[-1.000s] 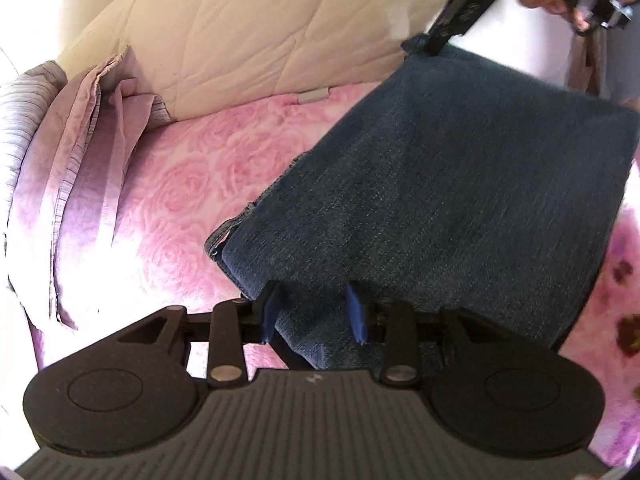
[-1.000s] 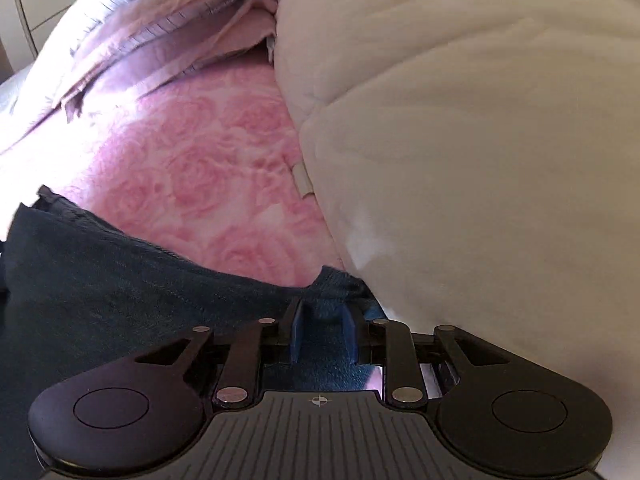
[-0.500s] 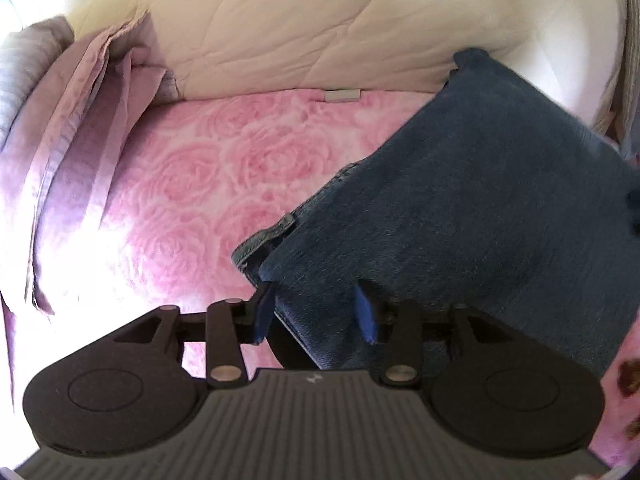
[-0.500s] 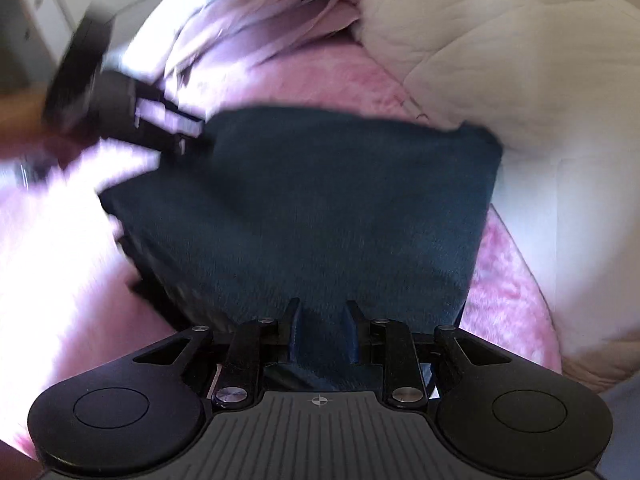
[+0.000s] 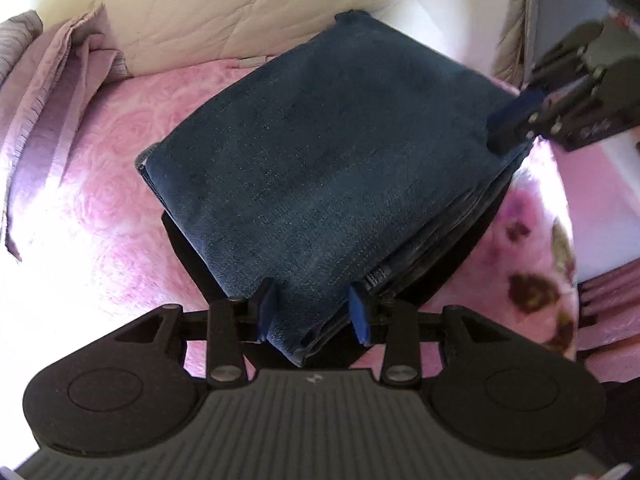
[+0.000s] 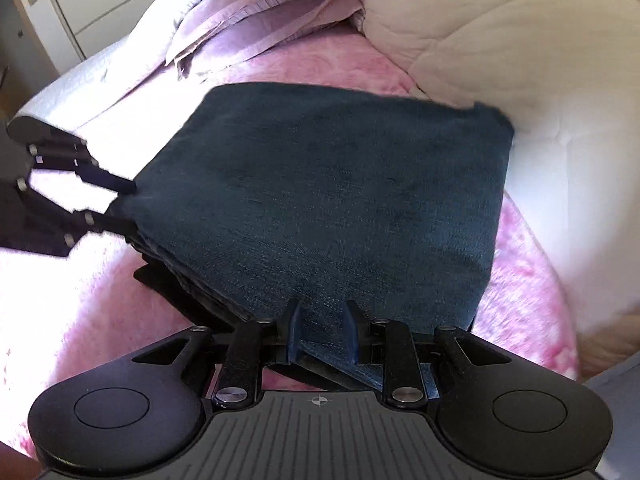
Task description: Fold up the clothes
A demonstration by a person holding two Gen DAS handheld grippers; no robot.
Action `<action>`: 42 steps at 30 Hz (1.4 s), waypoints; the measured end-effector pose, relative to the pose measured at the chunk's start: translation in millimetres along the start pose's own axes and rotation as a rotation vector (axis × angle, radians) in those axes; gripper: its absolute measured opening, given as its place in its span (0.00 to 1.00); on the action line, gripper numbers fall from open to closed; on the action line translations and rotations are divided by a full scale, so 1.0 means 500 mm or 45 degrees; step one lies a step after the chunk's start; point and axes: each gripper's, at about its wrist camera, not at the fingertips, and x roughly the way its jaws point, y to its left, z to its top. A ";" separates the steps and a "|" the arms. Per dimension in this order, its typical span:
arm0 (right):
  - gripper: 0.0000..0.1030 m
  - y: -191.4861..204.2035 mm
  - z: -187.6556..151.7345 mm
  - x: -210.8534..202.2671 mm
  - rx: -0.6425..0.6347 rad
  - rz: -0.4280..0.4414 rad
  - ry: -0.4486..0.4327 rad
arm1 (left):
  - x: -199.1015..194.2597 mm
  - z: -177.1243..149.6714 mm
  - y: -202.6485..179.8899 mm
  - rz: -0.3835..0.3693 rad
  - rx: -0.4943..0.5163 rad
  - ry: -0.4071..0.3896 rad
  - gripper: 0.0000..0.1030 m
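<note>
- While the folded jeans [image 5: 328,152] lie on the pink bed cover [image 5: 100,208], the left gripper [image 5: 312,308] clasps their near corner.
- The right gripper [image 6: 322,330] pinches the opposite corner, fabric between its fingers.
- A cream quilt [image 6: 500,40] sits beyond the jeans, lilac pillows [image 6: 260,16] beside it.

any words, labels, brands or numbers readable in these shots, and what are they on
No readable text anywhere.
Right gripper: pale marks on its black body in the left wrist view, too blurred to read.
Left gripper: a small logo mark on its ribbed body, a symbol, no letters.
Folded jeans: a small dark tab at the layered edge, too small to read.
Pink floral bedspread: pattern only.
</note>
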 end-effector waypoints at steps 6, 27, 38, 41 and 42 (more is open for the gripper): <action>0.25 -0.010 -0.012 -0.023 0.059 -0.057 -0.006 | 0.004 0.005 -0.003 0.005 0.001 0.013 0.33; 0.80 0.256 -0.268 -0.366 0.555 -0.347 -0.263 | -0.307 -0.202 -0.138 -0.003 -0.441 -0.177 0.82; 0.82 0.508 -0.392 -0.551 0.642 -0.444 -0.388 | -0.541 -0.365 -0.222 0.010 -0.558 -0.291 0.96; 0.83 0.531 -0.391 -0.587 0.621 -0.469 -0.407 | -0.580 -0.380 -0.230 0.000 -0.585 -0.303 0.96; 0.84 0.535 -0.389 -0.595 0.612 -0.474 -0.408 | -0.592 -0.382 -0.234 0.005 -0.585 -0.314 0.96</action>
